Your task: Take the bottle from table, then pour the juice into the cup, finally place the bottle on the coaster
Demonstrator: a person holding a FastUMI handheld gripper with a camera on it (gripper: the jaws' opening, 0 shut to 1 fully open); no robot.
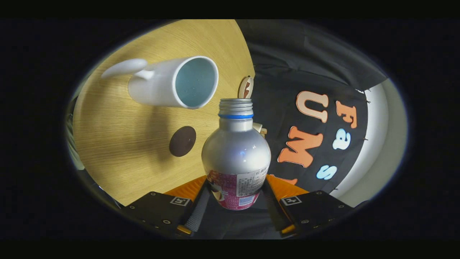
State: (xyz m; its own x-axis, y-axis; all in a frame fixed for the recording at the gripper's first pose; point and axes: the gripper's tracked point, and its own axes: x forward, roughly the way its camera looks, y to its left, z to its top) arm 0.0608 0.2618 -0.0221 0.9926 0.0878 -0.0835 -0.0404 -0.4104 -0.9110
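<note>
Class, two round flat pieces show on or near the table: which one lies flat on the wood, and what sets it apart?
The dark brown coaster lies flat on the table, beside the held bottle. The other, a pale disc beyond the bottle's mouth, stands on edge.

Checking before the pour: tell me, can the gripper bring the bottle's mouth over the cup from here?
Probably yes. The gripper is shut on the bottle, whose uncapped mouth already sits just beside the cup rim, with nothing between them. The dark coaster lies off to the side, out of the way.

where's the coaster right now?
In the gripper view, the dark round coaster lies on the wooden table, beside the bottle gripped in the claw and near the white cup.
</note>
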